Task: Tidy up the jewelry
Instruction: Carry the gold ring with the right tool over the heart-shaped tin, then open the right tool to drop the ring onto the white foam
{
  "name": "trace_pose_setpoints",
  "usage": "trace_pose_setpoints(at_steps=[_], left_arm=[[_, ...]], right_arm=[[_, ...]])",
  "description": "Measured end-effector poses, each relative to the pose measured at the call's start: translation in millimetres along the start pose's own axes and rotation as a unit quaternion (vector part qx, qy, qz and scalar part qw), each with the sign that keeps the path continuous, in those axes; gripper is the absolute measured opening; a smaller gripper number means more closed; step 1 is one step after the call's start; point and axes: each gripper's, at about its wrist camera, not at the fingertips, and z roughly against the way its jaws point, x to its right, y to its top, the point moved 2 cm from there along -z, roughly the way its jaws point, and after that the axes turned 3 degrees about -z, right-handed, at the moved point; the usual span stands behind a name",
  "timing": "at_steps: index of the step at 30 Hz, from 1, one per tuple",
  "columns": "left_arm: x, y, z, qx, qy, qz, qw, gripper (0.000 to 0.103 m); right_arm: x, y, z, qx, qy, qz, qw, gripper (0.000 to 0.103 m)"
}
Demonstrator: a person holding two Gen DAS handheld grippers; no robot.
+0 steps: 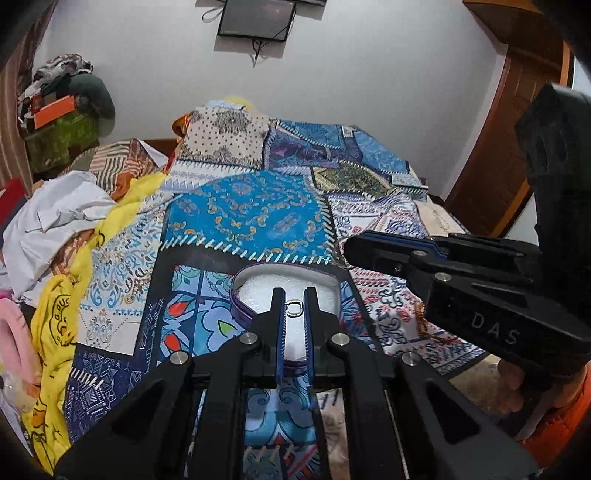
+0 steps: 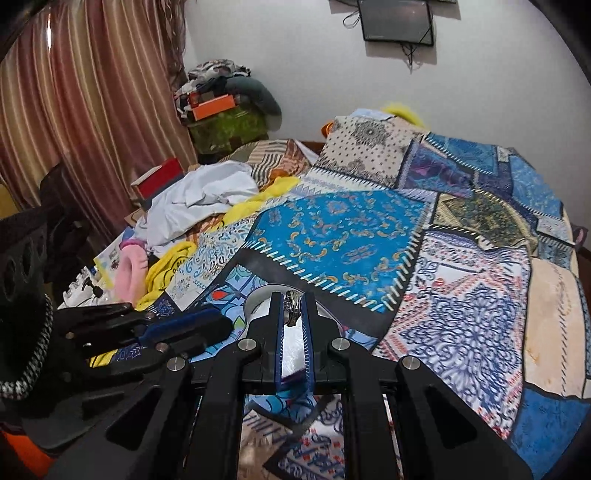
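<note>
A heart-shaped jewelry box (image 1: 255,284) with a purple rim and white padded inside lies open on the patchwork bedspread (image 1: 243,214). My left gripper (image 1: 294,301) hovers over it, shut on a small silver link (image 1: 294,308). My right gripper (image 2: 293,304) is shut on a chunky silver ring (image 2: 291,308), just above the box (image 2: 258,302). The right gripper also shows in the left wrist view (image 1: 351,251), at the box's right edge. The left gripper shows at the lower left of the right wrist view (image 2: 207,325).
A heap of white (image 1: 55,214), yellow (image 1: 55,332) and pink clothes lies left of the box. A pile of bags and boxes (image 2: 221,110) stands by the striped curtain. A wooden door (image 1: 517,129) is at the right. A framed screen (image 1: 255,18) hangs on the wall.
</note>
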Motion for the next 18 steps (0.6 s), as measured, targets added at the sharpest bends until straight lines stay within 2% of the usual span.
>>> trace_pose_setpoints(at_steps=[10, 18], left_arm=[[-7.0, -7.1, -32.7, -0.032, -0.008, 0.0, 0.9995, 0.007], [-8.4, -8.4, -38.5, -0.04, -0.009, -0.001, 0.9992, 0.007]], right_arm=[[3.4, 2.1, -28.3, -0.042, 0.014, -0.005, 0.999, 0.009], [6.5, -0.9, -38.8, -0.065, 0.016, -0.015, 0.998, 0.009]])
